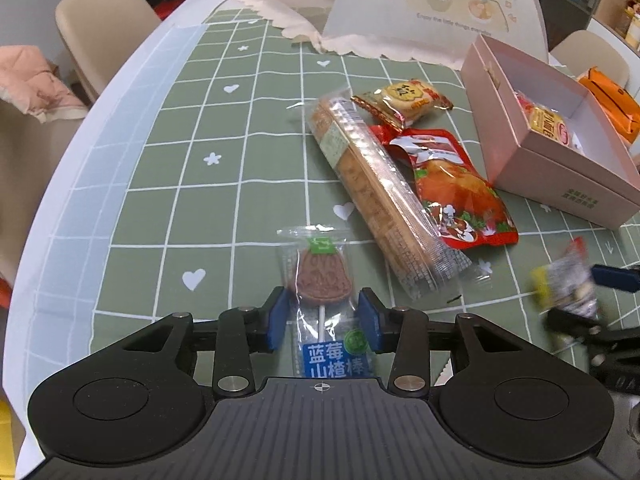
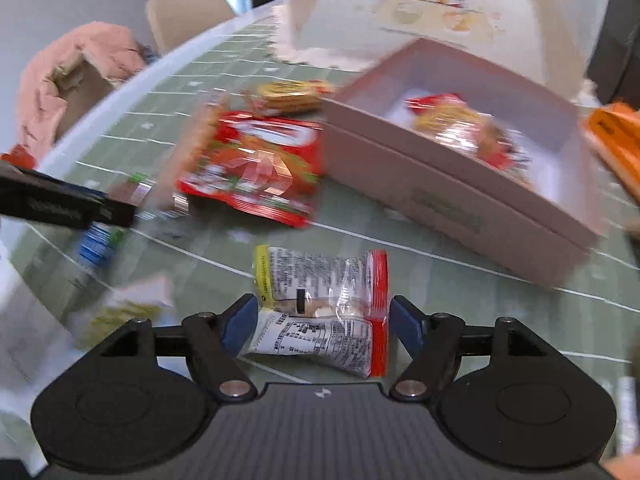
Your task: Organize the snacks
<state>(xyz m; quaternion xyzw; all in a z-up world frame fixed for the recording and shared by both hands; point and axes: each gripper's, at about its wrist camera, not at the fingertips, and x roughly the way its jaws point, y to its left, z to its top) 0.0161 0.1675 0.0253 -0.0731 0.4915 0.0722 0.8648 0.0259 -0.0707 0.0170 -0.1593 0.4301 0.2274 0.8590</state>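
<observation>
My left gripper (image 1: 324, 316) has its blue pads on either side of a wrapped hawthorn lollipop (image 1: 322, 280) with a blue label, closed on its wrapper just above the green checked tablecloth (image 1: 160, 184). My right gripper (image 2: 320, 320) is shut on a small clear snack packet (image 2: 324, 308) with red and yellow ends; it also shows blurred in the left wrist view (image 1: 568, 284). The open pink box (image 1: 560, 160) stands at the right and holds a snack; it is ahead of the right gripper (image 2: 440, 184).
On the cloth lie a long cracker sleeve (image 1: 380, 196), a red chicken pouch (image 1: 456, 192) and a small biscuit packet (image 1: 404, 100). A cartoon-printed cover (image 1: 436, 4) stands behind. An orange pack (image 1: 612, 100) lies beyond the box. Chairs stand at the left.
</observation>
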